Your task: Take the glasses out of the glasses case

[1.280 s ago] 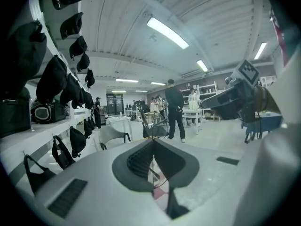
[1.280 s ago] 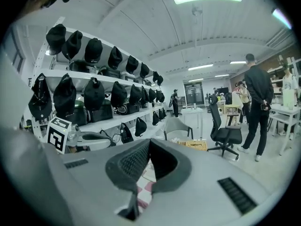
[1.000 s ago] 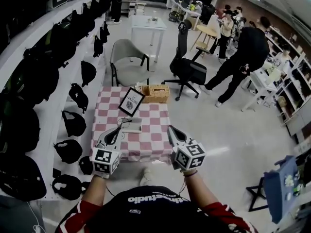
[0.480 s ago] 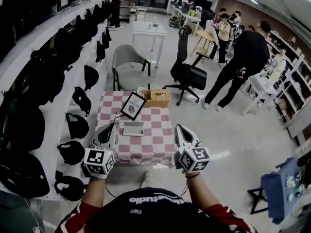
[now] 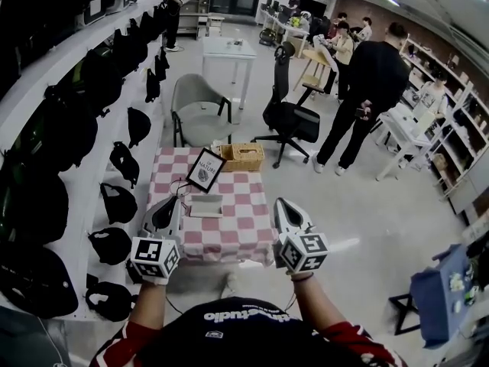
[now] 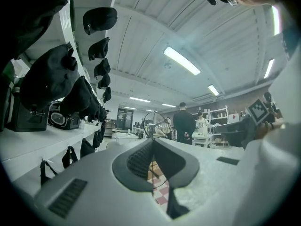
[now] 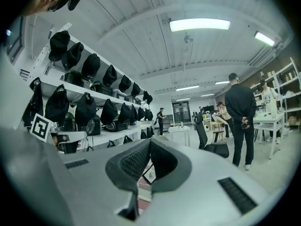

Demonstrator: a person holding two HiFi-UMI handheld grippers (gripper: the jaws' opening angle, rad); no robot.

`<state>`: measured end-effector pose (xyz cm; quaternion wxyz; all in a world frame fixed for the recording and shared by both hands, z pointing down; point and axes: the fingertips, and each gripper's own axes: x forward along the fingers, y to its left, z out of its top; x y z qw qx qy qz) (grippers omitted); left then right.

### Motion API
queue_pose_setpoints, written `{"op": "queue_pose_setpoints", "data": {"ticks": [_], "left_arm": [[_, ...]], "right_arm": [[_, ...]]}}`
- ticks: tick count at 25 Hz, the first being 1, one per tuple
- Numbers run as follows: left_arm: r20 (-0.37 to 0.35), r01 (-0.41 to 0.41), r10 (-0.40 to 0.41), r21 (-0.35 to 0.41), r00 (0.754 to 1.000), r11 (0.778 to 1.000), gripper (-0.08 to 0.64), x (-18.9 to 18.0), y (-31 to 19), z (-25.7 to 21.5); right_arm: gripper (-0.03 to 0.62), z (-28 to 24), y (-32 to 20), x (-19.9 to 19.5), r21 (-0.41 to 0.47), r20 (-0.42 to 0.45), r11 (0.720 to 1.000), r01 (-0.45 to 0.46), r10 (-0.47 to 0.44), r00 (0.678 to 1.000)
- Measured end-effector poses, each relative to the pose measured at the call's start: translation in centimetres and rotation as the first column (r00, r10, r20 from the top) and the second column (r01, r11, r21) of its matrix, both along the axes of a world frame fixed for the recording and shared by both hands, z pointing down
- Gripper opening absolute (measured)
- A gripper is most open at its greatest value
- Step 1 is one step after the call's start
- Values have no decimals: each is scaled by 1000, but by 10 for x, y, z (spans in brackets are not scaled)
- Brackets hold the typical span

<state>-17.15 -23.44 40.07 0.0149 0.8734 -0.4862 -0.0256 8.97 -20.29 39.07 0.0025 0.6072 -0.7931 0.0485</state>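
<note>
The grey glasses case [image 5: 206, 205] lies closed on the pink-and-white checked table [image 5: 244, 235], near its left middle. No glasses show. My left gripper [image 5: 169, 206] hovers at the table's near left corner, its jaws closed together and holding nothing [image 6: 152, 143]. My right gripper [image 5: 282, 204] hangs at the near right edge, also shut and empty [image 7: 149, 141]. Both point away from me and upward, level with the room rather than down at the case.
A framed picture [image 5: 203, 168] leans behind the case, and a wicker basket [image 5: 242, 156] sits at the table's far edge. A grey chair [image 5: 197, 107] and a black office chair [image 5: 290, 113] stand beyond. Shelves of black bags [image 5: 92, 90] line the left wall. A person in black [image 5: 365, 90] stands at the right.
Both grippers drew slightly back from the table and a little apart. The person in black has straightened up from a bent pose.
</note>
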Motion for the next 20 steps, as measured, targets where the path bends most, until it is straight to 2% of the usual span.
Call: {"op": "queue_pose_setpoints", "data": {"ticks": [9, 20], "left_arm": [[-2, 11, -11, 3, 1000, 1000, 14, -3, 2, -2], [-6, -8, 8, 8, 1000, 1000, 15, 8, 6, 2]], "right_arm": [[-3, 9, -2, -6, -35, -38, 999, 9, -10, 999], [-3, 21, 3, -4, -70, -39, 997, 21, -23, 999]]}}
